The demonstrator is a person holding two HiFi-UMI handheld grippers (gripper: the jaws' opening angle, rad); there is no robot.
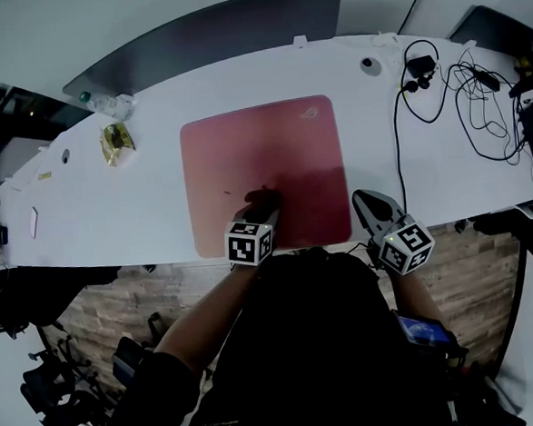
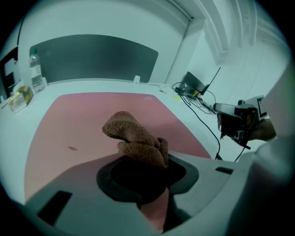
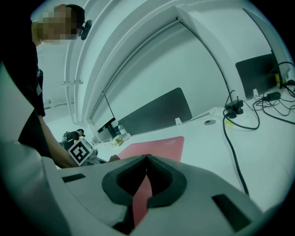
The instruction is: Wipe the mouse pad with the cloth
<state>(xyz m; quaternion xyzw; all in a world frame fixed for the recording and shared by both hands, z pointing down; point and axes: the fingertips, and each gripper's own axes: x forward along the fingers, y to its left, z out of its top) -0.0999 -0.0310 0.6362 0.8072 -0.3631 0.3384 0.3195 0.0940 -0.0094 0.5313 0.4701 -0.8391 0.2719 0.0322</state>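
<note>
A red mouse pad (image 1: 263,162) lies in the middle of the white desk (image 1: 111,205). My left gripper (image 1: 263,210) is over the pad's near edge, shut on a brown knitted cloth (image 2: 136,141) that bulges out ahead of the jaws. The cloth rests on the mouse pad (image 2: 83,124); in the head view it shows as a dark lump (image 1: 264,199). My right gripper (image 1: 369,202) hovers over the desk's front edge, just right of the pad, shut with nothing in it. In the right gripper view its jaws meet at the tips (image 3: 147,157), with the pad (image 3: 159,145) beyond.
Black cables and chargers (image 1: 472,93) sprawl over the desk's right end. A gold-wrapped item (image 1: 116,142) and a clear bottle (image 2: 36,71) sit at the far left. A grey partition (image 1: 208,34) runs behind the desk. A small dark speck (image 2: 72,148) marks the pad.
</note>
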